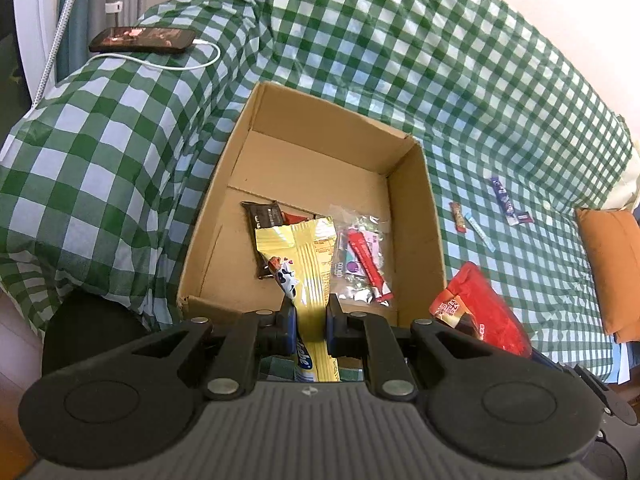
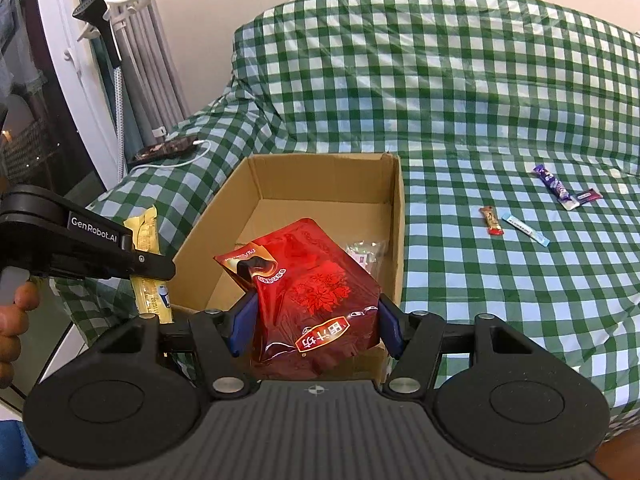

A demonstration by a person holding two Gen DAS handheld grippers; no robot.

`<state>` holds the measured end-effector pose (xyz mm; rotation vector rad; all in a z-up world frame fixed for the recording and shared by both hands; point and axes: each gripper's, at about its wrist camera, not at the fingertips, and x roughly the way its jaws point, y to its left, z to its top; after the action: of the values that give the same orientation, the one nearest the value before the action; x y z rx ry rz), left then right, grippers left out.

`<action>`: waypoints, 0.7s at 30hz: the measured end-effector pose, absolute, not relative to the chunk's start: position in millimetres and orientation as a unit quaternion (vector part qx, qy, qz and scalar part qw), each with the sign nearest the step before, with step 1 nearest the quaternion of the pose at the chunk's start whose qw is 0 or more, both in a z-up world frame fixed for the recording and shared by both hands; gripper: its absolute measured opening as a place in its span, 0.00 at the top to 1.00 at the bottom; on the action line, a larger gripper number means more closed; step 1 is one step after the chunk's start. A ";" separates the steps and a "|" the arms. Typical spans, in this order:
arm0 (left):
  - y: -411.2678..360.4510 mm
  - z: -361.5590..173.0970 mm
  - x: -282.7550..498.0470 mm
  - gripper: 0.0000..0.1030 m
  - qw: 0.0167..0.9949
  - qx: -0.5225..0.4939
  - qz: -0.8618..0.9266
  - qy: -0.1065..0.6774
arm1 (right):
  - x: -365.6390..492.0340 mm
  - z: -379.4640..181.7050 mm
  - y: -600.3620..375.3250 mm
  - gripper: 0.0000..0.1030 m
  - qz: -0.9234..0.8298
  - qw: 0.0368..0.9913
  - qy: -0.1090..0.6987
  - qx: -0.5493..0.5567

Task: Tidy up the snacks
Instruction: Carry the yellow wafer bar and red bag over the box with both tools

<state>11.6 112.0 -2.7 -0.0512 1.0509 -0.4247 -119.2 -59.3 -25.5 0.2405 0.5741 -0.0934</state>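
My left gripper (image 1: pixel 311 314) is shut on a yellow snack packet (image 1: pixel 304 256), held over the near edge of an open cardboard box (image 1: pixel 420 200). Inside the box lie a dark brown packet (image 1: pixel 266 216), a clear bag of small sweets (image 1: pixel 360 256) and a red stick (image 1: pixel 366 262). My right gripper (image 2: pixel 316 320) is shut on a big red foil bag (image 2: pixel 316 280), held above the box's near rim (image 2: pixel 394 220). The left gripper (image 2: pixel 80 248) shows from the side in the right wrist view, with the yellow packet (image 2: pixel 146 236) in its jaws.
The box sits on a green-checked cover (image 1: pixel 400 60). Loose snacks lie to the right of the box: a brown-red bar (image 2: pixel 492 221), a light blue stick (image 2: pixel 524 231) and a purple wrapper (image 2: pixel 554 184). A phone on a white cable (image 1: pixel 142 39) rests at the far left. An orange cushion (image 1: pixel 612 264) is at the right.
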 end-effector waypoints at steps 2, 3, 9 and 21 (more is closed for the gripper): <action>109.4 -5.9 17.9 0.86 0.841 -0.022 -0.200 0.502 | -112.4 -27.3 -61.8 0.38 -0.045 0.949 0.288 0.118; 108.1 -7.2 20.3 0.86 0.841 -0.021 -0.199 0.503 | -108.7 -28.3 -63.8 0.38 -0.045 0.949 0.290 0.118; 92.9 -14.5 39.7 0.86 0.839 -0.014 -0.199 0.506 | -81.4 -33.8 -78.8 0.38 -0.049 0.944 0.301 0.122; 51.9 -45.1 97.3 0.86 0.839 0.028 -0.197 0.506 | -17.6 -53.6 -113.5 0.38 -0.058 0.939 0.316 0.124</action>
<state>97.3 51.9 -45.1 0.0596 1.0698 -0.4162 -17.6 -113.5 -53.6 0.2539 0.6450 -0.1175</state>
